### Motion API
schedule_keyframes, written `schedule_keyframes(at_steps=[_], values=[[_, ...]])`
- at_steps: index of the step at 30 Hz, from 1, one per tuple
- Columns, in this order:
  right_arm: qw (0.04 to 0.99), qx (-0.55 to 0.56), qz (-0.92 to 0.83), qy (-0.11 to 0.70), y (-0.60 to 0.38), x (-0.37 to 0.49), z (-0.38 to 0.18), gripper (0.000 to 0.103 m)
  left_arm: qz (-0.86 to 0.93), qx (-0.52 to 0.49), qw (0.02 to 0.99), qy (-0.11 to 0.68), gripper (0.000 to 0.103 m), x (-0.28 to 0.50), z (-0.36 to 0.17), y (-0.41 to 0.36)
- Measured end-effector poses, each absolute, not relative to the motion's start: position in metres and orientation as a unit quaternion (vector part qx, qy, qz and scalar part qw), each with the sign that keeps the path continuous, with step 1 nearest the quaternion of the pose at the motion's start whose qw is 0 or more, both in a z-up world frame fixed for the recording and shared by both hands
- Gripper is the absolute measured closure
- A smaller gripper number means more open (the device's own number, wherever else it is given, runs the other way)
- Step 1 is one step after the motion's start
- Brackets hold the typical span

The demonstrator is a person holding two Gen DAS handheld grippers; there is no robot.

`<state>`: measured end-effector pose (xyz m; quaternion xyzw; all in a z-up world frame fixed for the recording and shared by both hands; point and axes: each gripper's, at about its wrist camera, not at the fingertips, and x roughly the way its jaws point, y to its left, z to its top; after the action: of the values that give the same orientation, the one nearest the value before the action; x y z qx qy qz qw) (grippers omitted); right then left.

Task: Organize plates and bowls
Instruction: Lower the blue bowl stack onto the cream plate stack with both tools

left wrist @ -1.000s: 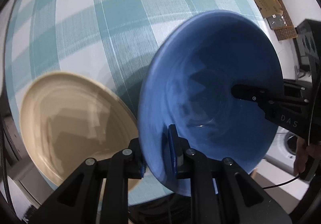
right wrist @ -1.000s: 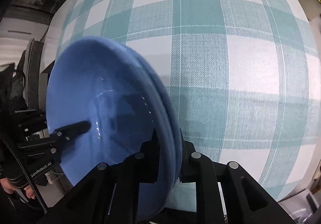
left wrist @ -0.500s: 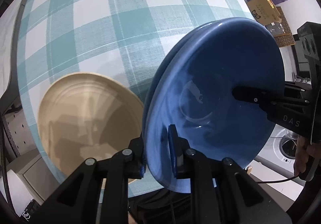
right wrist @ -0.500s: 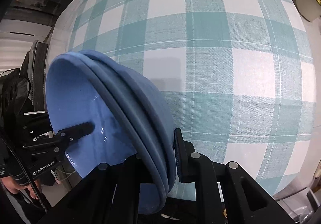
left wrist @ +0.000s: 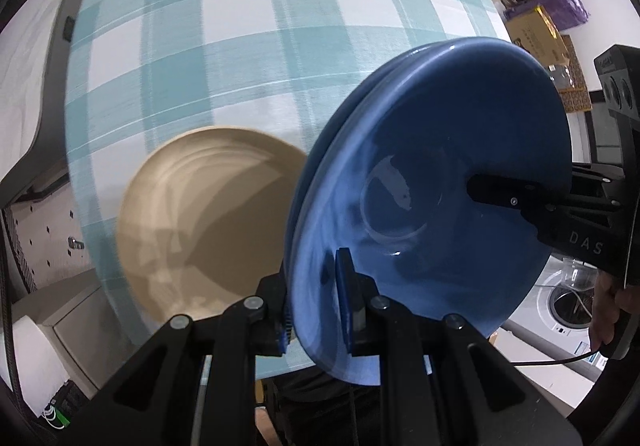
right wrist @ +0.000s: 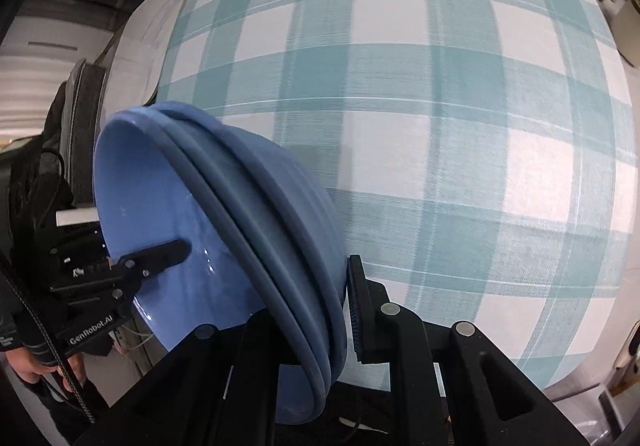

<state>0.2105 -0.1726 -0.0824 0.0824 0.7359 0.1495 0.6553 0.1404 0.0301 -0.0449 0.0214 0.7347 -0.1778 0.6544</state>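
Two nested blue bowls (left wrist: pixel 436 182) are held tilted in the air above the checked tablecloth (left wrist: pixel 240 26). My left gripper (left wrist: pixel 316 310) is shut on their near rim. My right gripper (right wrist: pixel 320 310) grips the opposite rim of the blue bowls (right wrist: pixel 256 214); its right pad (right wrist: pixel 356 310) stands a small gap off the outer wall. The right gripper's finger (left wrist: pixel 516 198) shows inside the bowl in the left wrist view, and the left gripper's finger (right wrist: pixel 160 258) in the right wrist view. A beige plate (left wrist: pixel 208 222) lies on the cloth to the left of the bowls.
The table's near edge (left wrist: pixel 104 286) runs just under the plate. A washing machine (left wrist: pixel 564 306) and boxes (left wrist: pixel 536 34) stand off to the right. A wide stretch of tablecloth (right wrist: pixel 460 126) lies beyond the bowls.
The bowls have risen and tilted more steeply. The beige plate has shifted right in the left view. A small gap has opened at the right gripper's outer pad.
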Motion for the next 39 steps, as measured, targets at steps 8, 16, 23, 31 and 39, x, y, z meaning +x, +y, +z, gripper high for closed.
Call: schedule_keyframes(at_steps=[8,16,23,31,39], values=[[0.641,0.065,0.179,0.743,-0.122,0.220,-0.087,0.091,-0.151,-0.013,0.656,0.739,0.087,0.138,-0.046,0.076],[0.622,0.032,0.203,0.756,-0.067,0.221,-0.104,0.091,-0.120,-0.044,0.649,0.750,0.087,0.130,-0.060,0.125],[0.611,0.028,0.211,0.763,-0.043,0.220,-0.117,0.091,-0.108,-0.054,0.642,0.757,0.087,0.123,-0.074,0.144],[0.604,0.023,0.213,0.767,-0.037,0.217,-0.126,0.091,-0.099,-0.054,0.640,0.760,0.086,0.119,-0.087,0.148],[0.609,0.019,0.214,0.764,-0.040,0.218,-0.121,0.090,-0.091,-0.050,0.649,0.754,0.081,0.122,-0.089,0.149]])
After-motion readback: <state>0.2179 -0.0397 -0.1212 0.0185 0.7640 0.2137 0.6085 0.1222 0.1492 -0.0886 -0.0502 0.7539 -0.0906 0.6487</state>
